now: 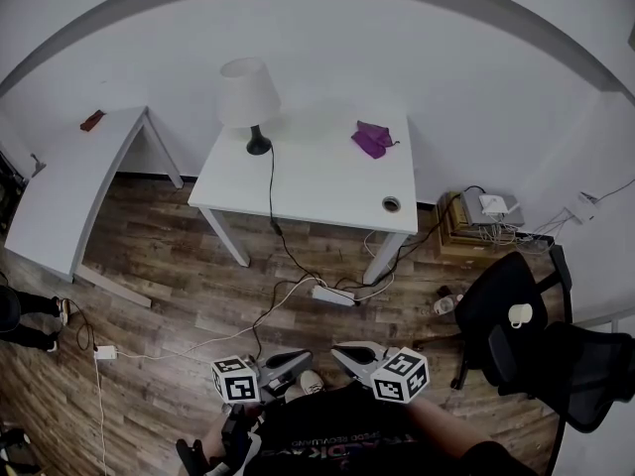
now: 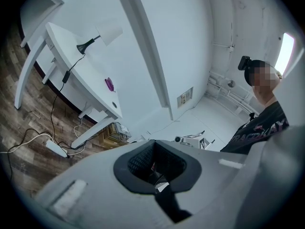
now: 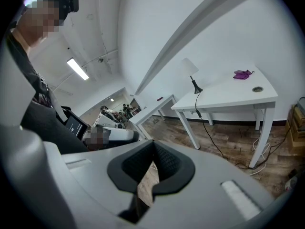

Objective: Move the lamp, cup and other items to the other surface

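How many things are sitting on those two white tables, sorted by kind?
Lamp: 1
Purple cloth: 1
Small red object: 1
Total: 3

Along the bottom edge of the head view my black-shirted torso (image 1: 337, 439) is cut off. At the far left edge a person in dark clothes (image 1: 28, 320) shows only in part. The small reddish-brown thing (image 1: 92, 120) on the pale side table (image 1: 60, 196), upper left, is too small to name. Whether the crumpled purple thing (image 1: 372, 138) on the white table (image 1: 298, 181) is cloth, I cannot tell.
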### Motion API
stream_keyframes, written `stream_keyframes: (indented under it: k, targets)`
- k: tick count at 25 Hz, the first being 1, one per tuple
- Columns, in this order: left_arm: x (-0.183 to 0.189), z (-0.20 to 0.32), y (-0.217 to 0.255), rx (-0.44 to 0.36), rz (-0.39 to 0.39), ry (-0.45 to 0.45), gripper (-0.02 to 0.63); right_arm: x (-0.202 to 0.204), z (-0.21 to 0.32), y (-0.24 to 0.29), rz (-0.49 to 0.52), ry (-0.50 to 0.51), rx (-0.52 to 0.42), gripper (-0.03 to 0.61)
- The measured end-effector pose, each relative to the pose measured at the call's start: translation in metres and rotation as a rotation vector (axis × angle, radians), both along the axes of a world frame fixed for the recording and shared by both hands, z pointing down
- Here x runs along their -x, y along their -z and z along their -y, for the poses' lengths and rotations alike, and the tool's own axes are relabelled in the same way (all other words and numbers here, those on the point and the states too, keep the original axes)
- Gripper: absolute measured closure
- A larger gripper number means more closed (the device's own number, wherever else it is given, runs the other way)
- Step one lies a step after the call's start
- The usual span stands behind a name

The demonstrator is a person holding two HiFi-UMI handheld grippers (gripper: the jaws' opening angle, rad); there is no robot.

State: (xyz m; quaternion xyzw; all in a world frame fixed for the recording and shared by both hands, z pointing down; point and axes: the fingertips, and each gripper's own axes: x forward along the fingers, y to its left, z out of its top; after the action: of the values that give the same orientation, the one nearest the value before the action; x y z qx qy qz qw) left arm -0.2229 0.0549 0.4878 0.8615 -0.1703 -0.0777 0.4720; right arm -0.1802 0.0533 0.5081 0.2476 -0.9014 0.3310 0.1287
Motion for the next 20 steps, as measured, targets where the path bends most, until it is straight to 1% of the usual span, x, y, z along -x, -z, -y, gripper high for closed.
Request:
stream_keyframes:
  k: [3, 6, 9, 13, 16, 20]
  targets:
    - [0.0, 0.0014, -0.0001, 0.0, -0.015, -0.003, 0.615, -0.0002, 0.0005, 0.001, -0.003, -0.008, -0.003, 0.574]
    - [-0.002, 0.0021, 0.0028, -0.003, -0.005, -0.016, 0.615, -0.0017, 0.001, 0.0013, -0.005, -0.015, -0.006, 0.574]
    - [-0.0043, 0.0013, 0.0013, -0.011, -0.018, -0.021, 0.615, -0.0044, 0.0017, 0.0012, -0.005, -0.026, -0.009, 0.574]
    - [-0.0038, 0.0021, 0.0053, -0.015, -0.012, -0.023, 0.615, -0.004, 0.0032, 0.0031, -0.009, -0.029, -0.014, 0.574]
    - [-0.0019, 0.003, 0.0048, -0.027, -0.032, -0.023, 0.615, -0.0025, 0.0044, 0.0061, -0.009, -0.034, -0.018, 0.574]
    - [-0.0007, 0.0065, 0.0055, -0.01, -0.033, -0.021, 0.615, -0.005, 0.0067, 0.0099, -0.01, -0.047, -0.032, 0.574]
